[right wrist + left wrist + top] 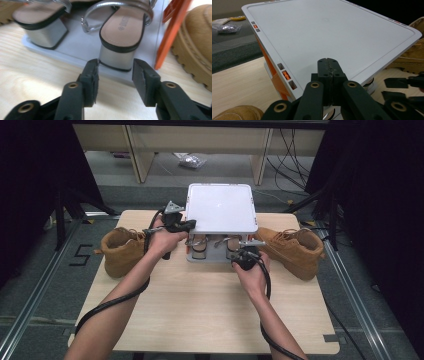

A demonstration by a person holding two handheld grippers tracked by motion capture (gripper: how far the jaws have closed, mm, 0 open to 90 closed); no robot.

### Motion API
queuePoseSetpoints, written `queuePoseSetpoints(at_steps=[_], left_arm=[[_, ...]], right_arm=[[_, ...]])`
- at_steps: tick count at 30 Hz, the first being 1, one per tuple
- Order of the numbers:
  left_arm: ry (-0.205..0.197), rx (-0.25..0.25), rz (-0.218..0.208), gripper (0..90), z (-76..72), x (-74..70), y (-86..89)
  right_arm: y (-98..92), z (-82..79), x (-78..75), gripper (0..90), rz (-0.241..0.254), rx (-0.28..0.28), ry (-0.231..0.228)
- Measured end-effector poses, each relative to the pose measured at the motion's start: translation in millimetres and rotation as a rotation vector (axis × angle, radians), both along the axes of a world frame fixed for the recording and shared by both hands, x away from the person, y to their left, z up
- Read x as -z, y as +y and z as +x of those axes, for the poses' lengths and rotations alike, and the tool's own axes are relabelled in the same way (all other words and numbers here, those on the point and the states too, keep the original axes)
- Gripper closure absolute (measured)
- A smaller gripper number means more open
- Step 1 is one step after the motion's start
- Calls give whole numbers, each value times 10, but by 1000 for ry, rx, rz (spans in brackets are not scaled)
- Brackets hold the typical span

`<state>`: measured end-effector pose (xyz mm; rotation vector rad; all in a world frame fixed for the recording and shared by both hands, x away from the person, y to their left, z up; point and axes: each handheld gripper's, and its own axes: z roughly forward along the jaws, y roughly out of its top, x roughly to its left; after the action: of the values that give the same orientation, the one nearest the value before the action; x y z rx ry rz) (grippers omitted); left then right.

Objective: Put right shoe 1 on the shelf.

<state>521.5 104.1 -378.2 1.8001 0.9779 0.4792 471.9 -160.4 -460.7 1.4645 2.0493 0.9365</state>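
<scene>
Sandal heel (116, 56) between right tool (115, 75) jaws.

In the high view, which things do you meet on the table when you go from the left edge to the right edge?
Left tan boot → left gripper → white shoe rack with two sandals under its top → right gripper → right tan boot.

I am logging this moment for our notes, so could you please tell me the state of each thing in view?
Shoe box: lid raised, front open.
Right sandal: upright in the box, heel toward the right gripper.
Left sandal: upright beside it.
Left boot: on the table, upright.
Right boot: on the table, upright.
Left gripper: jaws shut, empty.
Right gripper: jaws open, either side of the heel.
</scene>
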Motion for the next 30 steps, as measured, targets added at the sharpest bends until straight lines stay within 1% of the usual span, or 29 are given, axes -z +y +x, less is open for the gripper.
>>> queuePoseSetpoints(at_steps=[2,4,5,6,7,8,9,10,11,12,13,14,15,16,17,18,21,22,25,26,27,28,30], left_arm=[[7,0,0,877,-3,-7,6],[10,-1,4,841,0,-21,13],[8,-1,10,816,-4,-30,22],[8,-3,5,794,-12,-39,34],[9,-9,5,778,-23,-55,56],[2,-11,-2,758,-34,-69,87],[2,-11,-2,725,-34,-69,87],[-1,-20,-3,705,-74,-104,155],[-4,-25,-2,688,-97,-119,193],[-4,-29,0,671,-118,-132,226],[-7,-33,0,661,-144,-147,274],[-10,-42,1,648,-169,-159,322],[-14,-51,6,635,-194,-171,372],[-16,-58,8,623,-214,-181,422],[-15,-64,14,614,-234,-191,472],[-17,-71,15,610,-250,-198,518],[-15,-92,21,605,-284,-201,642],[-12,-101,20,604,-294,-195,674],[-3,-113,24,601,-318,-180,761],[-3,-118,21,598,-327,-177,784],[-1,-118,22,597,-335,-175,804],[0,-120,19,598,-340,-172,818],[0,-128,20,597,-342,-167,851]], right_arm=[[-66,-100,-34,534,23,-12,-15],[-147,-210,-65,522,13,-28,-19],[-181,-264,-63,517,30,-28,-18],[-229,-321,-68,509,27,-32,-21],[-271,-375,-65,507,39,-34,-24],[-313,-446,-78,501,48,-31,-8],[-313,-446,-78,501,48,-31,-8],[-421,-568,-57,492,74,-35,-28],[-443,-613,-61,485,65,-20,-25],[-473,-659,-53,482,77,-18,-25],[-492,-688,-39,482,100,-24,-26],[-521,-724,-27,478,101,-19,-36],[-538,-764,-23,478,101,-13,-34],[-556,-793,-13,478,112,-23,-38],[-566,-826,-8,477,112,-9,-40],[-578,-851,-6,478,116,-12,-32],[-605,-891,28,477,136,-11,-45],[-611,-910,27,477,133,-5,-40],[-619,-946,39,477,138,-1,-50],[-617,-953,37,476,128,-7,-50],[-624,-964,23,475,128,-9,-42],[-631,-972,7,473,137,1,-48],[-640,-975,-25,472,127,0,-62]])
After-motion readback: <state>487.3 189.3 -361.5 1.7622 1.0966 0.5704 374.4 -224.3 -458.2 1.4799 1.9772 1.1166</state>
